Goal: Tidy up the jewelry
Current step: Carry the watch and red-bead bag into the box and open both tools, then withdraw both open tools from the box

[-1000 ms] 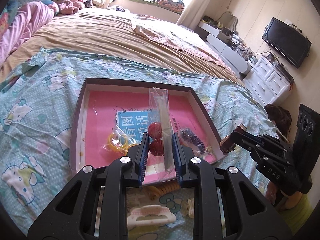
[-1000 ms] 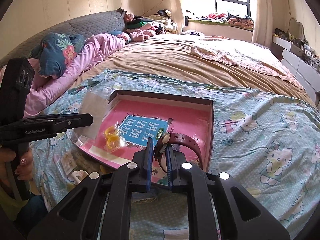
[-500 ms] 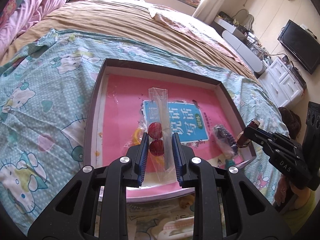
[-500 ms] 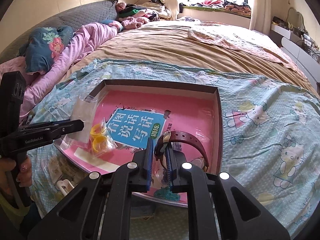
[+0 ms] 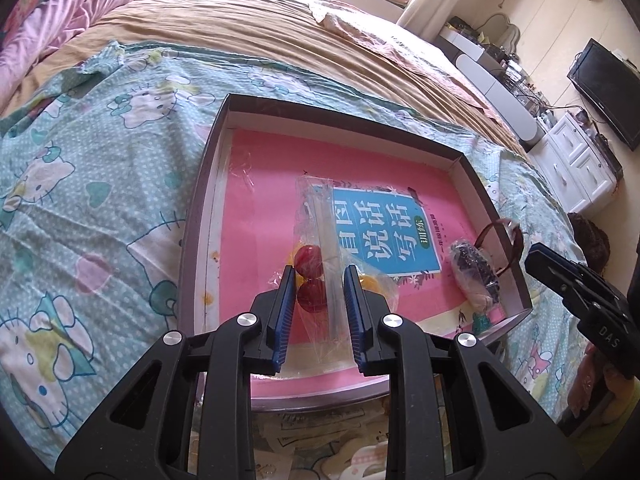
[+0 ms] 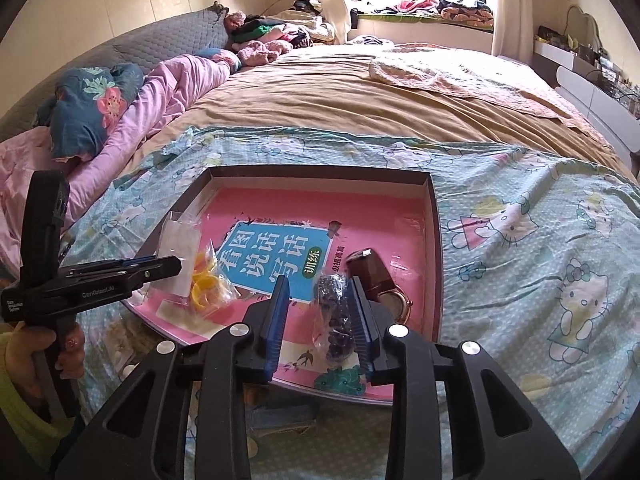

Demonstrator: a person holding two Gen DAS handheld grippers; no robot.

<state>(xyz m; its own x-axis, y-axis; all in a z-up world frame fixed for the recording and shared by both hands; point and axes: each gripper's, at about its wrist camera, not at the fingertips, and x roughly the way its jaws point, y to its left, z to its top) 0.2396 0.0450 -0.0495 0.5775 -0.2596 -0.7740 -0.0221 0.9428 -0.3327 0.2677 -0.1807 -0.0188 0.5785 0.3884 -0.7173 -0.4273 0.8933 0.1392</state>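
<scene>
While my left gripper (image 5: 317, 280) clamps a clear plastic sleeve holding red round pieces (image 5: 309, 276) over the dark-rimmed shallow box with its pink printed liner (image 5: 208, 168), my right gripper (image 6: 318, 292) stands parted, gripping nothing. A clear bag of dark purple beads (image 6: 335, 320) lies in the box between its fingers, beside a brown-strapped wristwatch (image 6: 374, 280) and a bag of yellow rings (image 6: 202, 284).
</scene>
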